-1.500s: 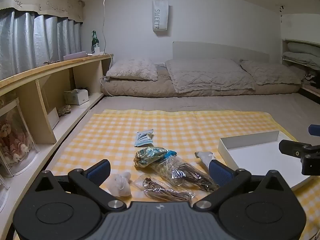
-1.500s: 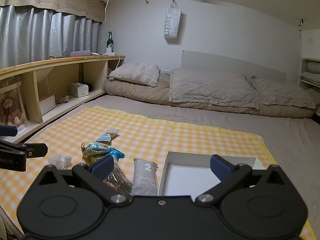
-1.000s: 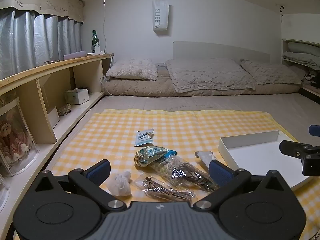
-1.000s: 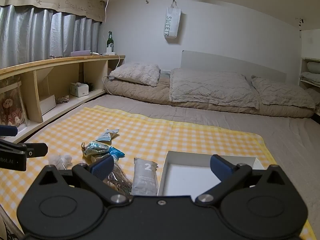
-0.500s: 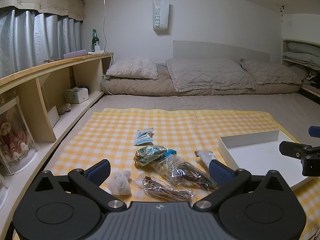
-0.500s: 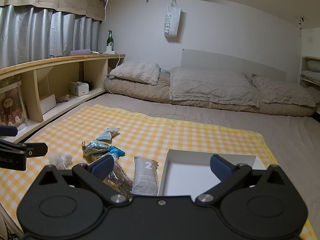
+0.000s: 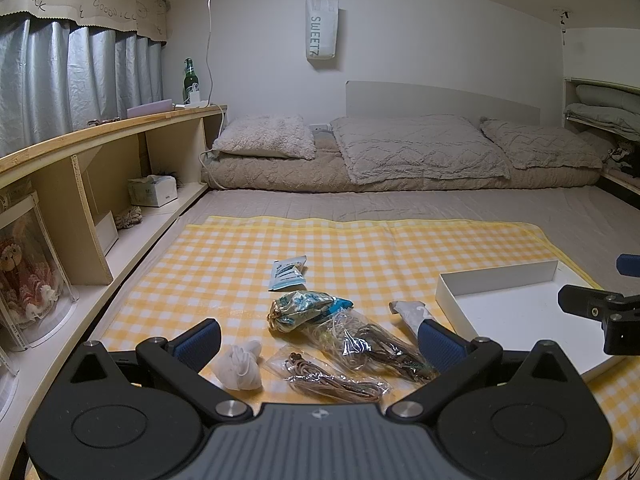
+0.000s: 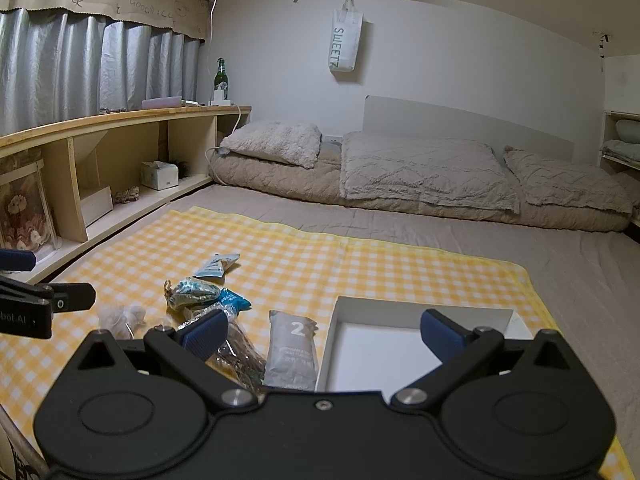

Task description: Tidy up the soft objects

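Soft packets lie on a yellow checked cloth (image 7: 240, 264): a white pouch (image 7: 240, 364), a clear bag of brown cord (image 7: 332, 378), a bigger clear bag (image 7: 372, 340), a blue-green patterned bundle (image 7: 300, 308), a small blue-white sachet (image 7: 288, 274) and a grey pack marked 2 (image 8: 292, 348). A shallow white box (image 7: 516, 308) sits to their right. My left gripper (image 7: 318, 338) hovers open above the packets, holding nothing. My right gripper (image 8: 324, 330) is open over the grey pack and the white box's (image 8: 384, 344) left wall.
A wooden shelf unit (image 7: 80, 184) runs along the left with a tissue box (image 7: 152, 190) and a framed doll (image 7: 24, 276). Pillows and a beige mattress (image 7: 400, 160) lie at the back. A green bottle (image 7: 190, 80) stands on the shelf top.
Both views have shifted very slightly; the objects and both grippers stay where they were.
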A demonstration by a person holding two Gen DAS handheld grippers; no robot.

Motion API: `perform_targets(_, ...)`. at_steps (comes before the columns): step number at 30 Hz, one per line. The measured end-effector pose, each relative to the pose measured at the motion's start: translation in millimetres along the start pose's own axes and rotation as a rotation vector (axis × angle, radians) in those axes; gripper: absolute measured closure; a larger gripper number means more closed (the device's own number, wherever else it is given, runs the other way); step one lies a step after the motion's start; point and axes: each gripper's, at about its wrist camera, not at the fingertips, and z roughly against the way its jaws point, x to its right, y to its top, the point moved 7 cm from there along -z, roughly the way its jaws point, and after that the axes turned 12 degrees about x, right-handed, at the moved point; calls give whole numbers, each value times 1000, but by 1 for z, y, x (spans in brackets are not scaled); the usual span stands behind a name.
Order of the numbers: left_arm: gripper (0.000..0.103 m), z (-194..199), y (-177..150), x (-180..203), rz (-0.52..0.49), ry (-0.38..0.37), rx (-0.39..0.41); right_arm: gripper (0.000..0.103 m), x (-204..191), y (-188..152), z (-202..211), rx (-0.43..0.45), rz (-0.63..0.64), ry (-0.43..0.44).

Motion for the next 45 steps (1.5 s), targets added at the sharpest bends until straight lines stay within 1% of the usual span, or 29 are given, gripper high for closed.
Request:
perform_targets(5,0,0,0,0,1,0,0,0,-4,-4,1,-2,1,2)
perform_targets(6,0,0,0,0,0,0,0,0,-5,-8,-4,-4,1,2)
perform_targets(45,0,0,0,0,3,-1,0,0,-6,-9,-4,-12,0,4)
